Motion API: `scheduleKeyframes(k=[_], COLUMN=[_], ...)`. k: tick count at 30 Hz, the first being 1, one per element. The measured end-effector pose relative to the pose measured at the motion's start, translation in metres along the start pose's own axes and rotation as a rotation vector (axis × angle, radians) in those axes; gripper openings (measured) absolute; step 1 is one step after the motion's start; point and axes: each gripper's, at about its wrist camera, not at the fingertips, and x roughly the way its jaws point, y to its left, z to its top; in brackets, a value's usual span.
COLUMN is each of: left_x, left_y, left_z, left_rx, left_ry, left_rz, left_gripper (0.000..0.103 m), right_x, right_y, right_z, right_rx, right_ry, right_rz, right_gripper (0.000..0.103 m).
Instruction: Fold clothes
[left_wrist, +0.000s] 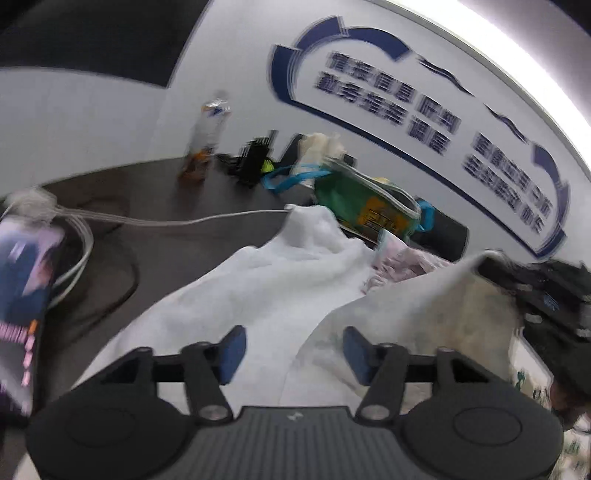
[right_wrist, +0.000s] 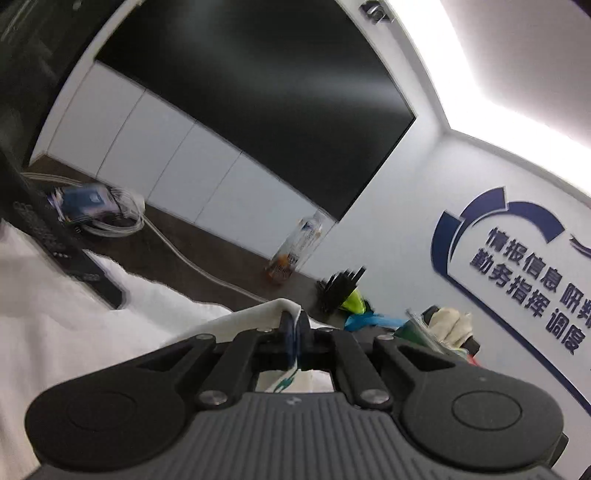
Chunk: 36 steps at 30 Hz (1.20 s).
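Office or meeting room: large dark wall screen (right_wrist: 251, 107), blue wall lettering (left_wrist: 424, 122), dark counter (left_wrist: 147, 192).

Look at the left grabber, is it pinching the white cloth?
No, the left gripper is open, its two blue pads spread apart above the white cloth with nothing pinched between them.

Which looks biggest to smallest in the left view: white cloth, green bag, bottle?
1. White cloth, though nearest the camera.
2. Green bag.
3. Bottle, blurred and farther off, so close to the bag.
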Motion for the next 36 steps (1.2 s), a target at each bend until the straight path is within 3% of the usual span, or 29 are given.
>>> scheduleKeyframes(k=[3, 6, 14, 17, 19, 20, 23, 27, 30, 33, 36], left_x=[0.006, 0.005, -0.001, -0.002, -0.003, -0.003, -0.011, -0.012, -0.004, 0.004, -0.002], left_y=[-0.008, -0.019, -0.048, -0.069, -0.079, -0.084, -0.077, -0.042, -0.017, 0.009, 0.02], left_z=[-0.009, -0.012, -0.021, -0.026, -0.029, -0.031, -0.03, -0.026, -0.025, -0.024, -0.024], left_rx=[0.1, 0.17, 0.35, 0.49, 0.547, 0.576, 0.435, 0.085, -0.115, -0.314, -0.356], left_ry=[0.03, 0.025, 0.004, 0.005, 0.022, 0.031, -0.004, -0.003, 0.035, 0.072, 0.057], left_rz=[-0.078, -0.12, -0.225, -0.267, -0.261, -0.258, -0.17, -0.056, -0.004, 0.047, 0.088], left_gripper=[0.061, 0.061, 0.061, 0.059, 0.029, 0.003, 0.003, 0.0, 0.001, 0.001, 0.002], right_x=[-0.044, -0.081, -0.131, -0.135, -0.138, -0.139, -0.126, -0.095, -0.04, 0.031, 0.096], right_y=[-0.005, -0.01, -0.003, -0.01, -0.014, -0.017, -0.033, -0.054, -0.06, -0.056, -0.042], right_z=[-0.004, -0.016, -0.056, -0.061, -0.061, -0.061, -0.056, -0.034, -0.006, 0.014, 0.016], right_rx=[0.004, 0.043, 0.12, 0.128, 0.14, 0.149, 0.17, 0.256, 0.258, 0.242, 0.214], right_ry=[-0.031, -0.004, 0.126, 0.127, 0.118, 0.115, 0.12, 0.123, 0.173, 0.282, 0.383], right_rz=[0.031, 0.079, -0.041, -0.061, -0.075, -0.085, -0.162, -0.194, -0.193, -0.214, -0.184], right_gripper=[0.001, 0.001, 0.001, 0.001, 0.001, 0.001, 0.001, 0.001, 0.001, 0.001, 0.001])
